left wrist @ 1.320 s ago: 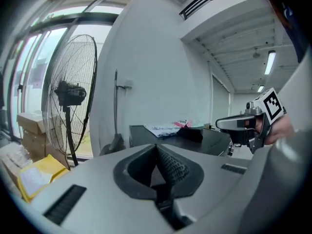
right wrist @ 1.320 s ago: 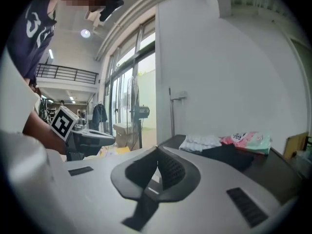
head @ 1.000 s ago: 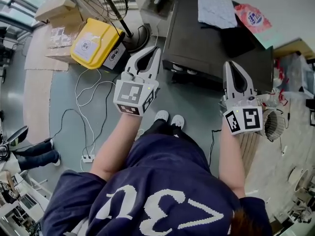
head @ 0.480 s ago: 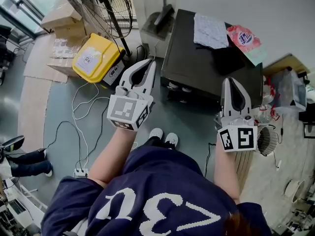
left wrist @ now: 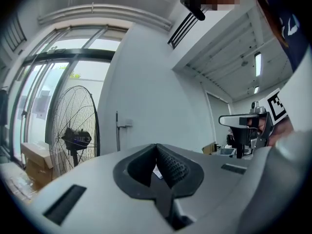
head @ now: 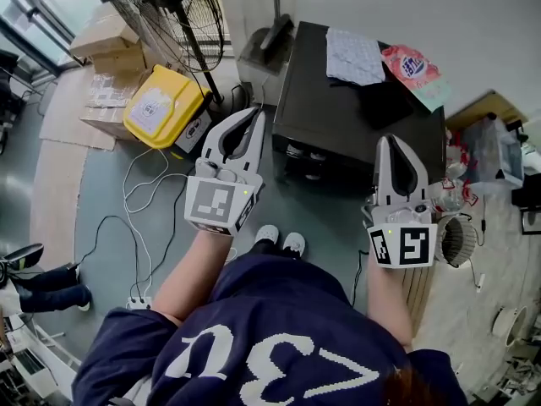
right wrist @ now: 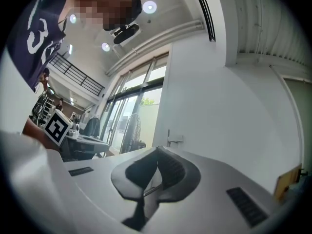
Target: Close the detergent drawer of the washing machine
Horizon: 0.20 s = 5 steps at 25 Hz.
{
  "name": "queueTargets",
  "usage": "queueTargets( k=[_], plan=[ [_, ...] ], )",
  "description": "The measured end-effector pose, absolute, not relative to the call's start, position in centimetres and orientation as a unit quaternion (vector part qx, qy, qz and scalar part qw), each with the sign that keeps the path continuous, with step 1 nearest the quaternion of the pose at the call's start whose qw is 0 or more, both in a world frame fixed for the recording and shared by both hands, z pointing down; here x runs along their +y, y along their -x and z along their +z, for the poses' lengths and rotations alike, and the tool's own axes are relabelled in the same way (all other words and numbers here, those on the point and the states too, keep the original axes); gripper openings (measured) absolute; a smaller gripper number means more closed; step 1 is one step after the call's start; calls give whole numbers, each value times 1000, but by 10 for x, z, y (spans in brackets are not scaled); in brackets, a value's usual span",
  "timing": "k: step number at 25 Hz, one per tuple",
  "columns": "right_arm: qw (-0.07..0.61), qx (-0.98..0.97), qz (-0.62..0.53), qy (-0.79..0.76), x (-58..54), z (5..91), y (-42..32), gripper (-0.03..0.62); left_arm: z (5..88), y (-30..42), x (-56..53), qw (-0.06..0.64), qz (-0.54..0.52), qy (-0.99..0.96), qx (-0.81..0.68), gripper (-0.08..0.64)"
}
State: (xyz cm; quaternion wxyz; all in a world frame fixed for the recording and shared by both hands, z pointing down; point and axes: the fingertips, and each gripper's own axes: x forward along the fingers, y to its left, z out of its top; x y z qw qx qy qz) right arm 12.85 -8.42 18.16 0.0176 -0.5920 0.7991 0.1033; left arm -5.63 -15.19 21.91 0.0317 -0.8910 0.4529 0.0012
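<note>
Both pairs of my jaws are pressed together on nothing. My left gripper hangs over the floor just off the black washing machine, by its near corner. My right gripper hangs over its front edge (a cloth and a detergent pouch lie on top). From above I cannot make out its detergent drawer.

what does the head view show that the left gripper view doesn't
Head view only: the washer top with a cloth and a packet on it, a yellow box, floor cables, the person's shoes. Left gripper view only: the ceiling lights, and the left gripper's jaws up close, together and empty. Both: the fan, cardboard boxes, the right gripper.
</note>
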Motion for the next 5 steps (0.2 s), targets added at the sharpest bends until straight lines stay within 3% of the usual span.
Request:
queueTargets(
  k=[5],
  plan=[
    [20, 796, 112, 595, -78, 176, -129, 12, 220, 54, -145, 36, 8, 891, 452, 20]
  ],
)
